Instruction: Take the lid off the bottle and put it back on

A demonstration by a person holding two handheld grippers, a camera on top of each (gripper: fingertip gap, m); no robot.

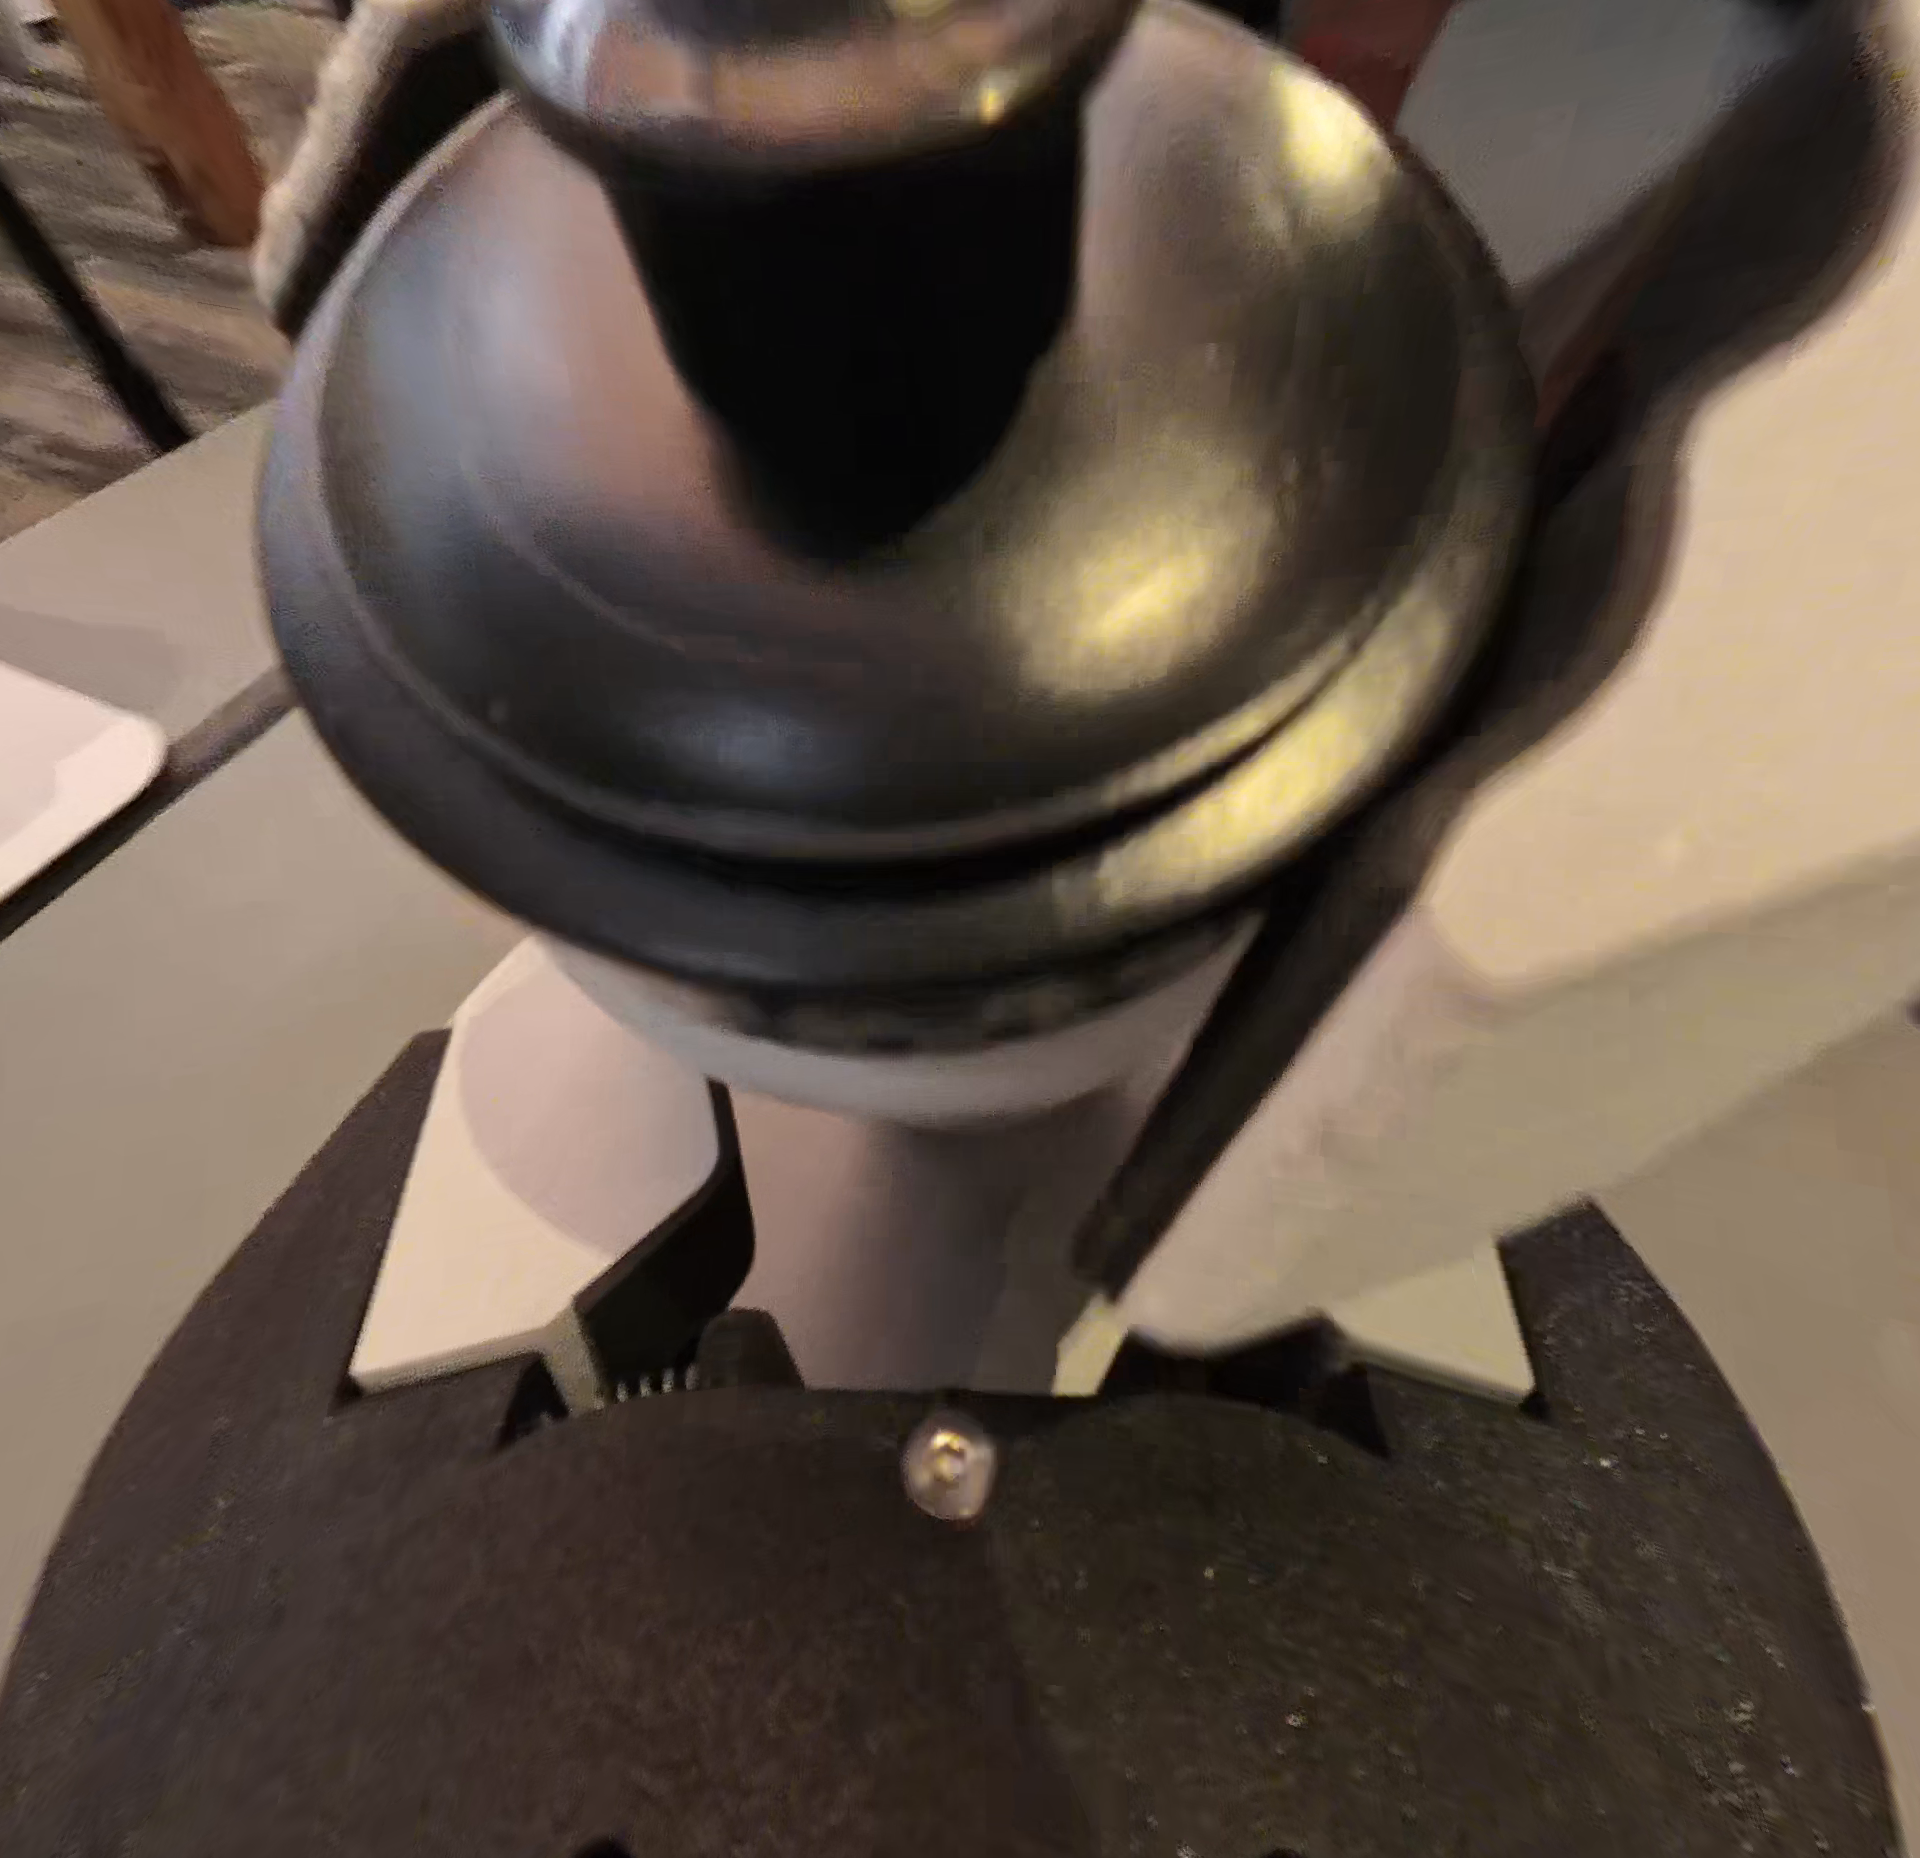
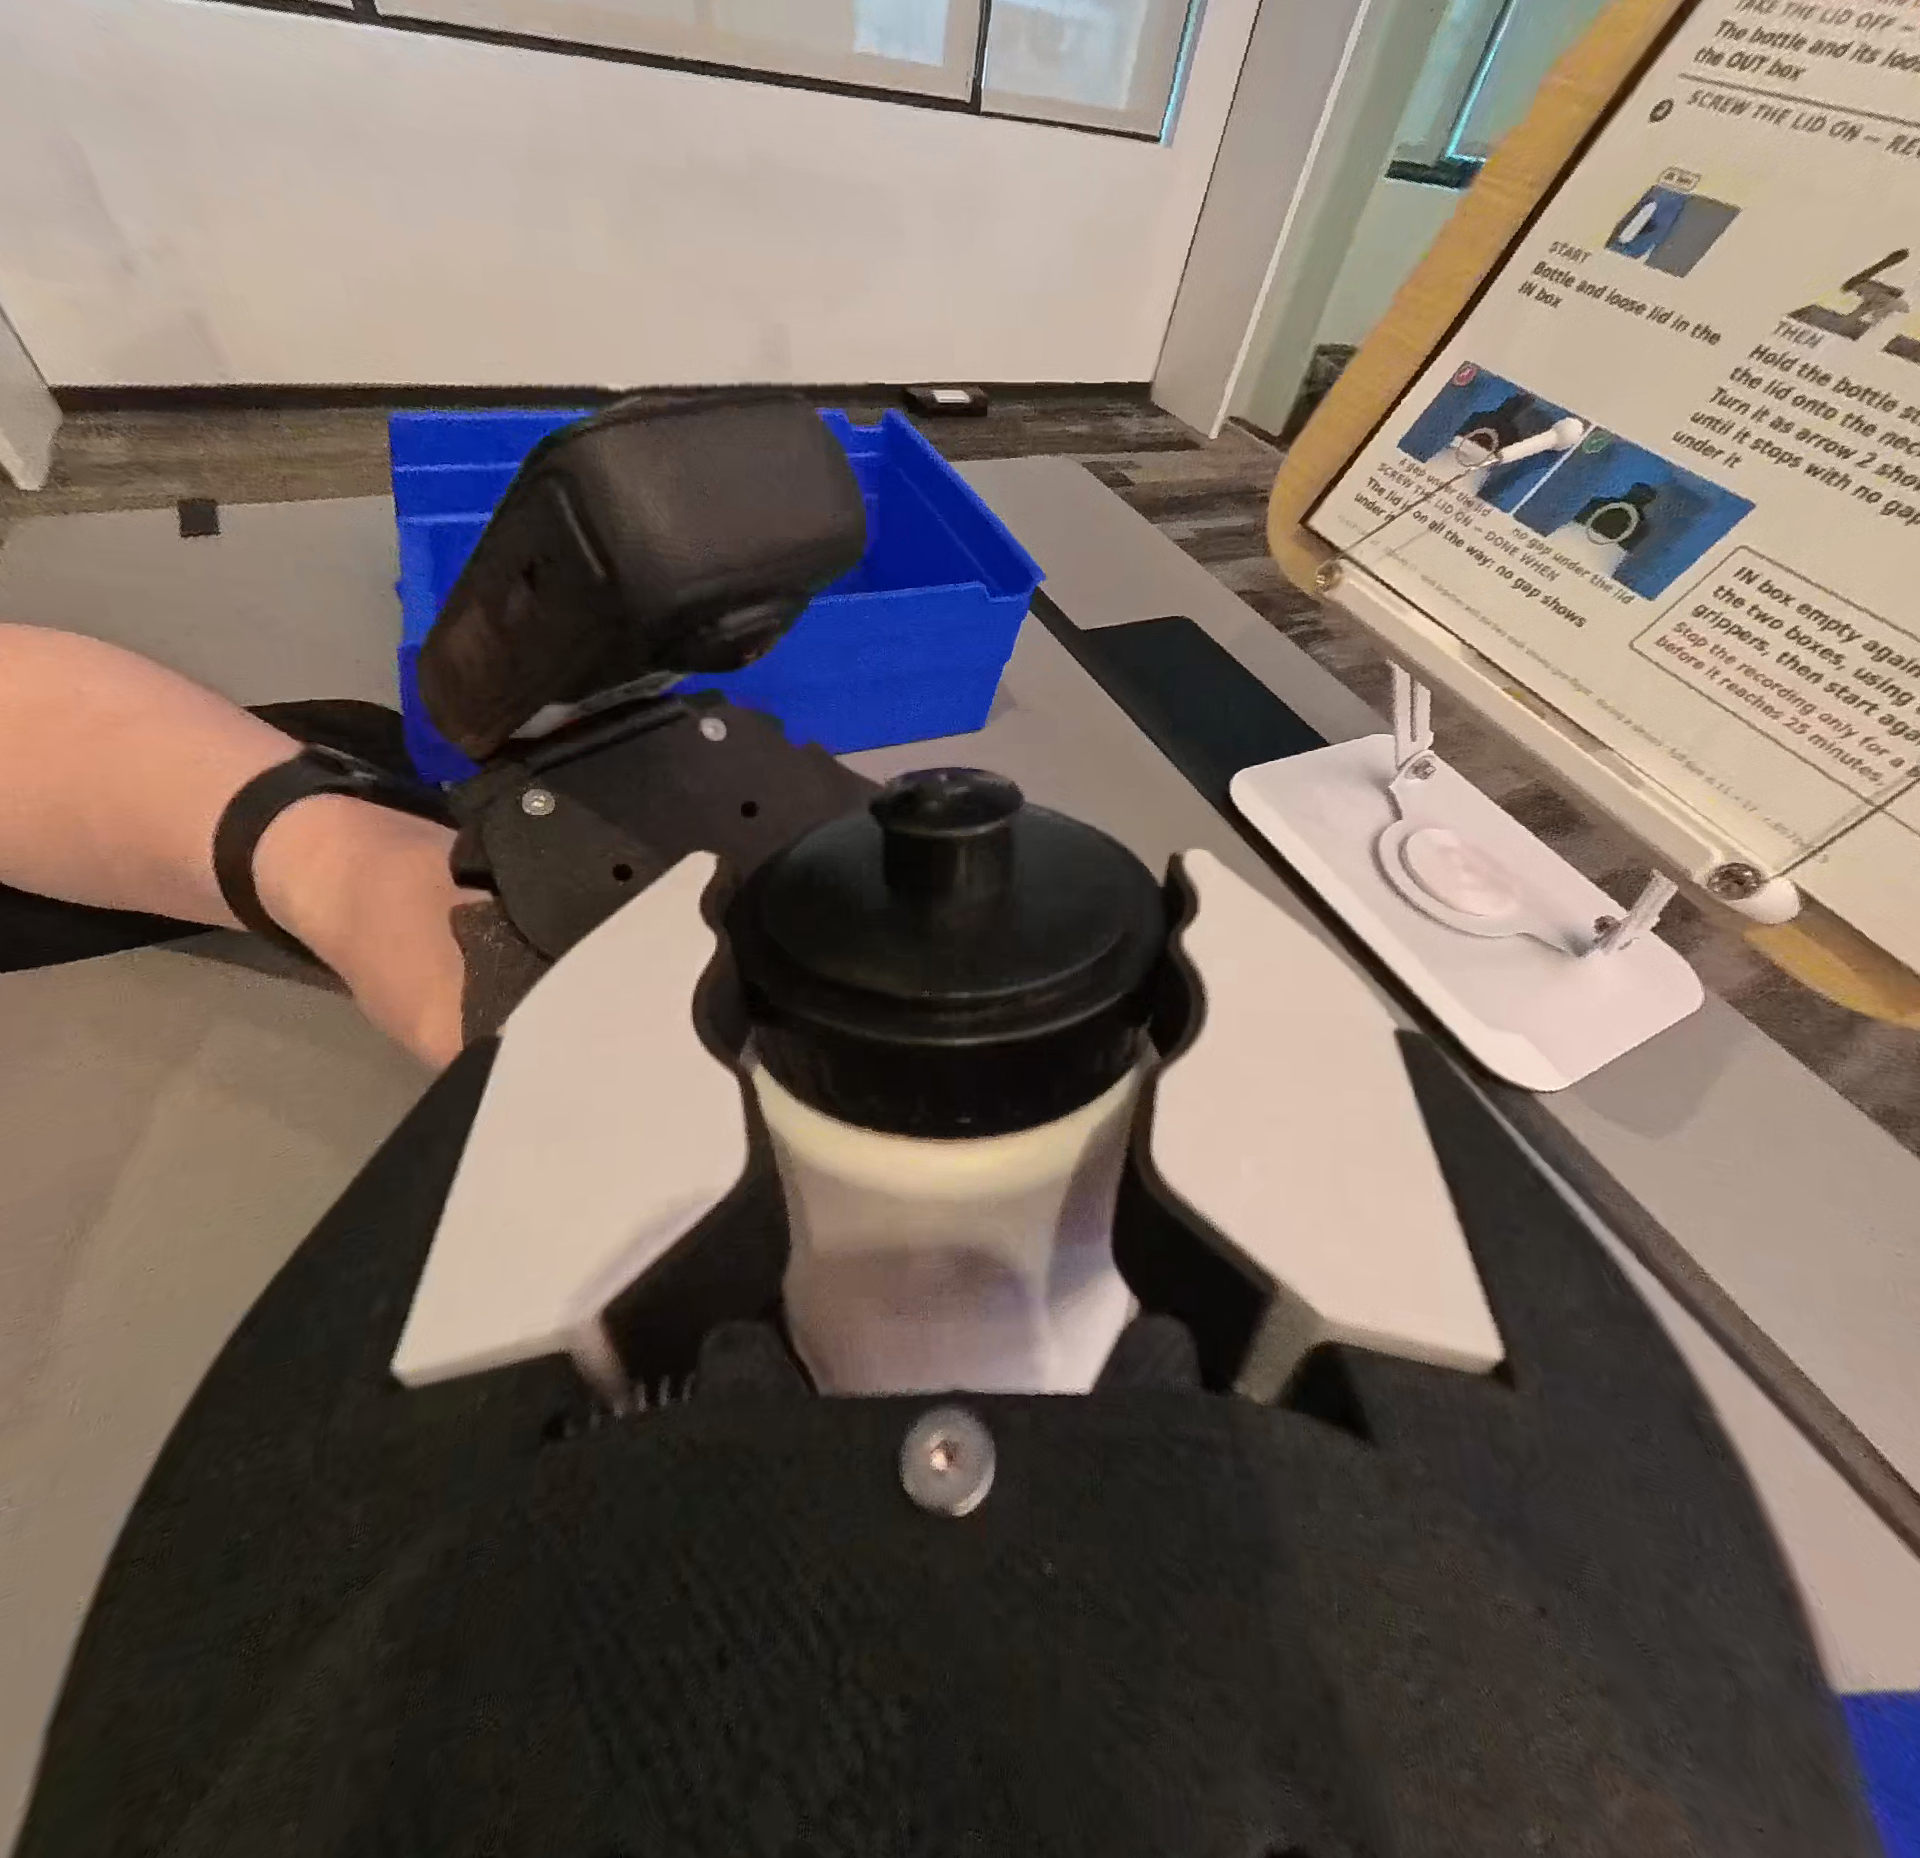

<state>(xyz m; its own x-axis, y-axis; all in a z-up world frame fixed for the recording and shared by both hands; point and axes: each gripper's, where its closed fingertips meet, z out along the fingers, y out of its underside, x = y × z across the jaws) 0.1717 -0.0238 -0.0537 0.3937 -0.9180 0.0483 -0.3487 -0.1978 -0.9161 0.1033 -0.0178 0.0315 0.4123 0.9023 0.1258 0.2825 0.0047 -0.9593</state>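
A white bottle (image 2: pixel 945 1278) with a black lid (image 2: pixel 945 935) and a spout stands between both grippers. My right gripper (image 2: pixel 945 977) has its white fingers (image 2: pixel 613 1102) closed against the sides of the lid. My left gripper (image 2: pixel 644 821), held by a person's hand (image 2: pixel 353 904), reaches in from the left behind the bottle. In the left wrist view the lid (image 1: pixel 883 582) fills the frame, blurred. The bottle's white body (image 1: pixel 914 1164) sits below it between my left gripper's (image 1: pixel 935 1133) fingers, which are shut on it. Their tips are hidden under the lid.
A blue bin (image 2: pixel 914 645) stands on the grey table (image 2: pixel 187 1133) behind the left gripper. An instruction board (image 2: pixel 1662 406) on a white stand base (image 2: pixel 1475 935) stands at the right. A white flat object (image 1: pixel 62 769) lies at the left edge.
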